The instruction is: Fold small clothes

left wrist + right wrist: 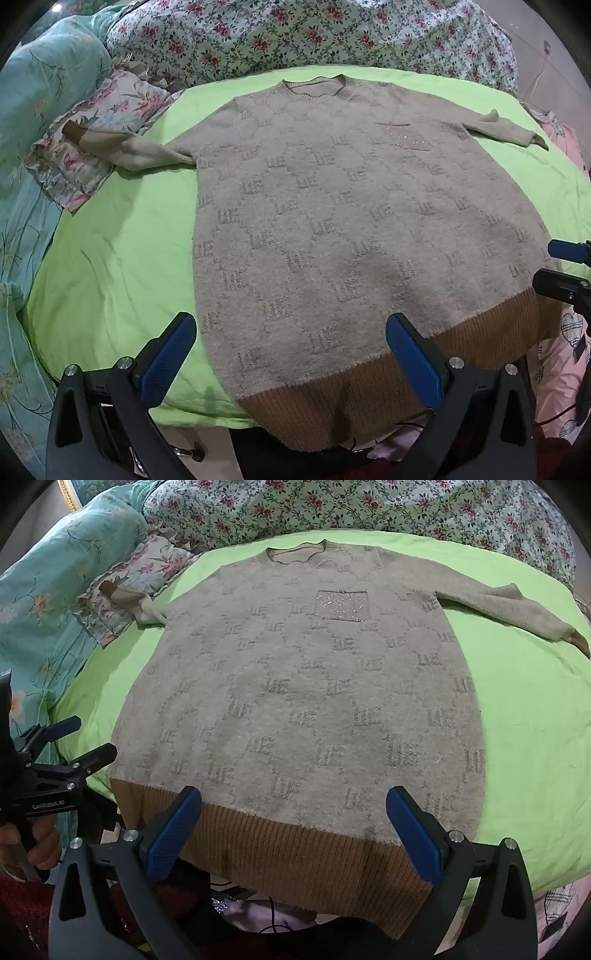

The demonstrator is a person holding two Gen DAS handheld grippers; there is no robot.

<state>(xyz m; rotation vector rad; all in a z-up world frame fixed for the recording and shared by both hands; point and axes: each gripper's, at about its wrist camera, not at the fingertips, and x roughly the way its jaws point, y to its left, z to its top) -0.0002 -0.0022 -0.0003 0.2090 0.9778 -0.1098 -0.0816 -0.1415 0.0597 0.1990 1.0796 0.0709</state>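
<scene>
A beige knit sweater (332,206) with a grey letter pattern, a sparkly chest pocket (341,605) and a brown ribbed hem (295,856) lies flat, front up, on a lime-green sheet (122,258). Both sleeves are spread out to the sides. My left gripper (290,332) is open and empty above the hem's left part. My right gripper (293,806) is open and empty above the hem's middle. Each gripper also shows in the other's view: the right one (565,269) and the left one (74,742).
A floral quilt (295,33) is bunched along the far side. A teal floral duvet (33,129) and a frilled floral pillow (92,140) lie at the left, under the left sleeve's cuff. Pink bedding (561,369) is at the right. The hem hangs over the near bed edge.
</scene>
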